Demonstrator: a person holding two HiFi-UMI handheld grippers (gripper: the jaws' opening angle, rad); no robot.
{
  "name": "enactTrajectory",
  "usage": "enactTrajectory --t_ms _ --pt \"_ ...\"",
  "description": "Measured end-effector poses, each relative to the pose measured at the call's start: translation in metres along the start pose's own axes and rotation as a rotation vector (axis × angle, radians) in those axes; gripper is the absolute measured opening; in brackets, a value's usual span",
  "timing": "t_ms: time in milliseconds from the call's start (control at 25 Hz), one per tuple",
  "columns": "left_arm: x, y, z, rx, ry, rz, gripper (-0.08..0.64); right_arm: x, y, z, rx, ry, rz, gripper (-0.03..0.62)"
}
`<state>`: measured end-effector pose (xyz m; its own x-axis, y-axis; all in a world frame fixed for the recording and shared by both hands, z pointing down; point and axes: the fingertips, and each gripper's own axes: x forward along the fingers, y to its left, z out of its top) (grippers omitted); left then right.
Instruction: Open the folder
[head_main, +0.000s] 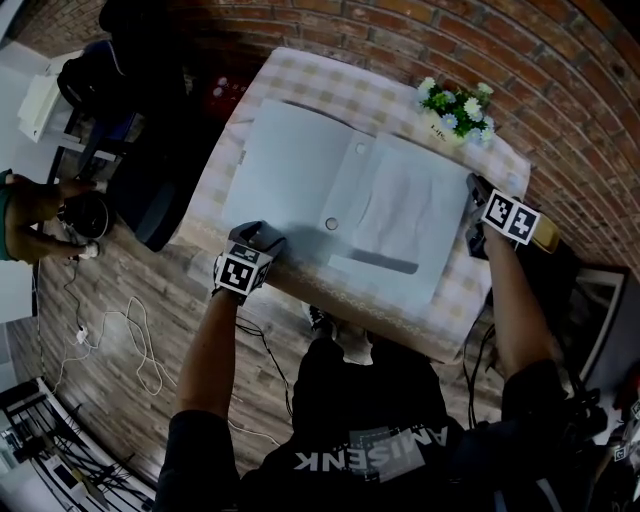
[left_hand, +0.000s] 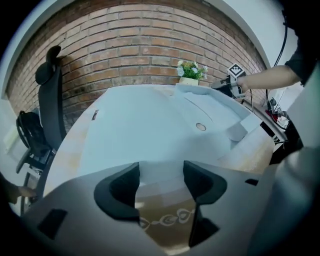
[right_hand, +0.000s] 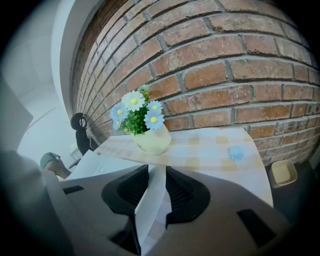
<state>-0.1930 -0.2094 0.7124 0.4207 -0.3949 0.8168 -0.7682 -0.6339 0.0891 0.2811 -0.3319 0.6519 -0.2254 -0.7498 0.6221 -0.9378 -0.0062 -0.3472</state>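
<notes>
The folder (head_main: 300, 170) lies open on the desk (head_main: 330, 80). It looks light, thin and bendy, best held by an edge. The right gripper (right_hand: 156, 175) has its fingers (right_hand: 125, 192) pinching the folder's right edge. The left gripper (left_hand: 161, 172) has its fingers (left_hand: 120, 192) apart and empty.

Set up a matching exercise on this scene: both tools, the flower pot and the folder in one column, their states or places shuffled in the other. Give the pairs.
Column one:
1. left tool
2. right tool
3. flower pot
4. folder

Column two:
A. lies open on the table
B. jaws apart, gripping nothing
C. shut on the folder's right edge
D. stands at the table's far edge

Pairs: 1-B, 2-C, 3-D, 4-A
</notes>
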Motion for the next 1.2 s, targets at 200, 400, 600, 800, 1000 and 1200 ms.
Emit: enactTrajectory --t_ms 200,400,600,800,1000,1200 --pt "0.001 0.0 0.002 -0.037 0.021 0.01 0.273 0.0 0.0 0.001 0.007 -0.007 -0.006 0.138" --pt "0.002 -0.002 0.001 -0.058 0.123 -0.004 0.274 -0.002 -0.001 0.0 0.022 -0.003 -0.011 0.138" --pt "0.0 0.004 0.014 -0.181 0.142 -0.061 0.298 -0.001 -0.001 -0.001 0.029 0.002 -0.019 0.138" --pt "-0.008 0.005 0.019 -0.149 0.137 -0.037 0.296 -0.001 -0.003 -0.001 0.055 0.001 -0.01 0.14" --pt "-0.026 0.0 0.029 -0.148 0.024 0.016 0.295 0.0 -0.005 0.0 0.008 0.031 -0.058 0.167" --pt "-0.05 -0.012 0.052 -0.194 -0.078 -0.021 0.293 -0.001 -0.008 0.002 0.017 0.086 -0.066 0.178"
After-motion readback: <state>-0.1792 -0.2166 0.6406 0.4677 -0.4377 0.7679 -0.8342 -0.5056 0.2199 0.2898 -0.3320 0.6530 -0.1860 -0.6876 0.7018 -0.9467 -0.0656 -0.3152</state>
